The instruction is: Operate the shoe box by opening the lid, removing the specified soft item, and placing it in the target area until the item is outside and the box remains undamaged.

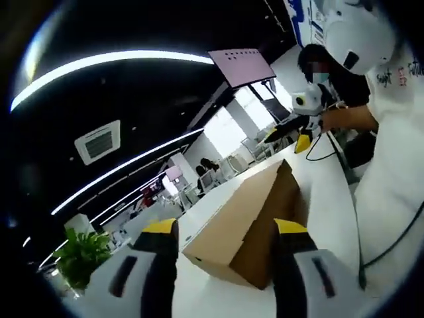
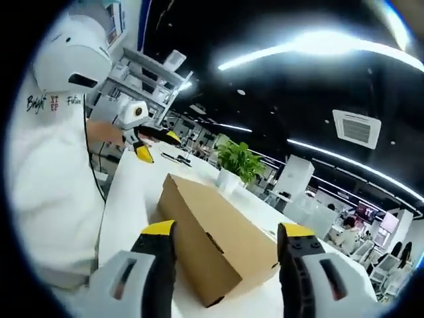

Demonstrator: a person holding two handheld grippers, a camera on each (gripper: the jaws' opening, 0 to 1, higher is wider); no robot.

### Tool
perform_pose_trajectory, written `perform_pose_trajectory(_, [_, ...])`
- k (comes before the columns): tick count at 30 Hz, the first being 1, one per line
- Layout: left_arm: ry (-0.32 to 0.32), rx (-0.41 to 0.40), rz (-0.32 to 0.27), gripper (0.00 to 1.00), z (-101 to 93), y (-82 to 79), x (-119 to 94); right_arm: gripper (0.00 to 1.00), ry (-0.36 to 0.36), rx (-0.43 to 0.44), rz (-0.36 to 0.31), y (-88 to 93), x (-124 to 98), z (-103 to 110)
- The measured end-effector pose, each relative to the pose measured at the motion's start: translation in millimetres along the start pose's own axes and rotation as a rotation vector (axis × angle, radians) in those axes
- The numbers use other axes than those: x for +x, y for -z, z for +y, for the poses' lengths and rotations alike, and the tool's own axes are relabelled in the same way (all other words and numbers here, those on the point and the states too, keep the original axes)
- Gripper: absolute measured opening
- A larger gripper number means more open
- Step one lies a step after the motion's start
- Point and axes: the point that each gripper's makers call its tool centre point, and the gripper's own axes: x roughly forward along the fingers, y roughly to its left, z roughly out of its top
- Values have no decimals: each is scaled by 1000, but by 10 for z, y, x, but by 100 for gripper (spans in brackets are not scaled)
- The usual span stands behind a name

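Shoe box (image 1: 242, 225), plain brown cardboard with its lid closed, lies on the white table (image 1: 324, 192) ahead of both my tools. Through the left gripper view, going left to right, I see a green plant (image 1: 79, 255) at the table's far end, then my left gripper (image 1: 225, 228) with its yellow-tipped jaws spread wide, framing the near corner of the box without touching it, then a person in white holding another gripper (image 1: 301, 132) beyond the box. Through the right gripper view, that person stands at left, and my right gripper (image 2: 225, 232) is likewise spread open, holding nothing, the box between its jaws.
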Motion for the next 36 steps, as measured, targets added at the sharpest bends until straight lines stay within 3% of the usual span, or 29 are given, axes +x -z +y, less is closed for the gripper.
perform_pose_trajectory(2, [18, 37, 15, 49, -14, -3, -6, 63, -7, -26, -3, -16, -4, 22])
perform_pose_trajectory(6, [-12, 62, 35, 53, 22, -33, -1, 65, 4, -57, -14, -167, -27, -12])
perform_pose_trajectory(9, [5, 110, 46, 56, -58, -37, 45, 65, 1, -88, -14, -271, -51, -2])
perform_pose_trajectory(11, [37, 131, 60, 51, -130, -9, 84, 57, 18, -217, -57, -383, -82, 7])
perform_pose_trajectory(12, [46, 150, 53, 48, -155, -11, 98, 55, 15, -228, -57, -391, -87, 25])
perform_pose_trajectory(15, [53, 154, 15, 52, -193, -57, 121, 58, -6, -205, -28, -362, -72, 74])
perform_pose_trajectory(16, [51, 164, 14, 51, -194, -58, 125, 57, -9, -247, -27, -370, -64, 99])
perform_pose_trajectory(19, [35, 249, 49, 51, -162, -10, 128, 58, -20, -285, 5, -342, -36, 160])
perform_pose_trajectory(21, [46, 235, 81, 51, -177, 57, 131, 59, -22, -298, 32, -309, 11, 214])
perform_pose_trajectory(25, [48, 203, 71, 53, -213, 81, 121, 62, -59, -288, 77, -216, 67, 330])
perform_pose_trajectory(27, [56, 195, 84, 50, -238, 112, 121, 72, -13, -240, 177, -90, 53, 242])
perform_pose_trajectory(28, [39, 212, 75, 47, -237, 105, 122, 77, -8, -259, 193, -60, 65, 223])
perform_pose_trajectory(30, [48, 211, 79, 48, -257, 120, 125, 75, 33, -298, 212, -34, 51, 150])
perform_pose_trajectory(32, [51, 183, 89, 52, -283, 164, 138, 74, 15, -282, 203, -23, 55, 199])
perform_pose_trajectory(36, [51, 219, 88, 51, -324, 183, 148, 70, -2, -314, 122, -164, 112, 239])
